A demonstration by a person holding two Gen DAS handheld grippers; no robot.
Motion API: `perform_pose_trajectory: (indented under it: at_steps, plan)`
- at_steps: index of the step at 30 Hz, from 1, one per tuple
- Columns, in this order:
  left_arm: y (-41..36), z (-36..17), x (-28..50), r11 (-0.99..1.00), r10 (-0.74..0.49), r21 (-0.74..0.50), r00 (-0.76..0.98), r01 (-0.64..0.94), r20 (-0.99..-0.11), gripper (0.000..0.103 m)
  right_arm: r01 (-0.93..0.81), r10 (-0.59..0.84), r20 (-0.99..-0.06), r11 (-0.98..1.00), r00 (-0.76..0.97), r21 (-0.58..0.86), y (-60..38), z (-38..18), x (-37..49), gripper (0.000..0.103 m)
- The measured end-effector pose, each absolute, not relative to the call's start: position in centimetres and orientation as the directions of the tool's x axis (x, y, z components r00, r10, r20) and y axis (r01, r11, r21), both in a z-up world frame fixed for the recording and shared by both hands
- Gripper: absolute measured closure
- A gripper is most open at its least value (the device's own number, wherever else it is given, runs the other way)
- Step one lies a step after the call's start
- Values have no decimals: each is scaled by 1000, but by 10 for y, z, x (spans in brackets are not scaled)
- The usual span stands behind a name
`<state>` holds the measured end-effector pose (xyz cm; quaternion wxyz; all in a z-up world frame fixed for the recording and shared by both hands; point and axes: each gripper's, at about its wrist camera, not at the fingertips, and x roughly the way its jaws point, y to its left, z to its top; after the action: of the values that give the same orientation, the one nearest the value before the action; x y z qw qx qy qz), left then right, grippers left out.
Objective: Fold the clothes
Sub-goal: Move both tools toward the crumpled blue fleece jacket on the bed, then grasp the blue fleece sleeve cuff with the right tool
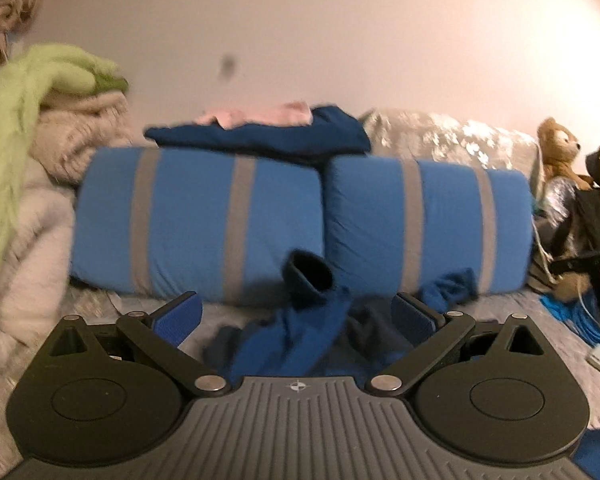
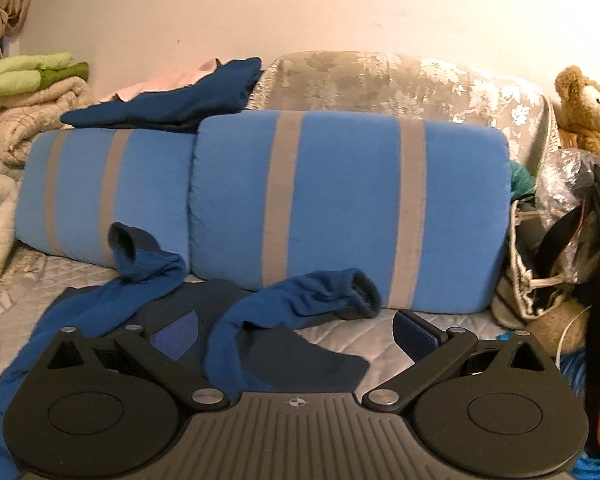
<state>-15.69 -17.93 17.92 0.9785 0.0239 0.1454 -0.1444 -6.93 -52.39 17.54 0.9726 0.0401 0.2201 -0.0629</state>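
Both claws spread wide, empty: left claw point(image 1: 298, 316), right claw point(image 2: 296, 332). Blue garment point(image 2: 228, 344) unfolded on bed point(image 2: 340, 334). Next: grip near sleeves.

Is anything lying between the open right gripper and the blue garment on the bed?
Nothing visible. The right gripper is open directly over the blue garment, whose sleeve already lies between the jaws.

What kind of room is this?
Most likely a bedroom, seen from a bed: a quilted cover underfoot, two blue striped pillows against the wall, a teddy bear at the side, and a blue garment spread out for folding.
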Motion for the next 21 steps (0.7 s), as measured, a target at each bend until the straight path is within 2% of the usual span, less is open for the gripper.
perform_pose_trajectory:
  at_steps: [4,10,16,21]
  plan:
    - [-198,160,-157,953,-288,-9,894,303,-345,0,124,-75,-435,989,897,86,-520,163,-78,1]
    - [-221,133,-158,947,-297,2,876,321,-379,0,103,-53,-483,992,874,78,-518,141,-74,10]
    - [-242,121,-153,951,-262,43,874,306,-410,0,62,-2,-540,994,842,92,-508,115,-52,22]
    - [-251,112,-144,955,-219,77,856,287,-469,0,13,46,-581,995,813,97,-502,98,-15,35]
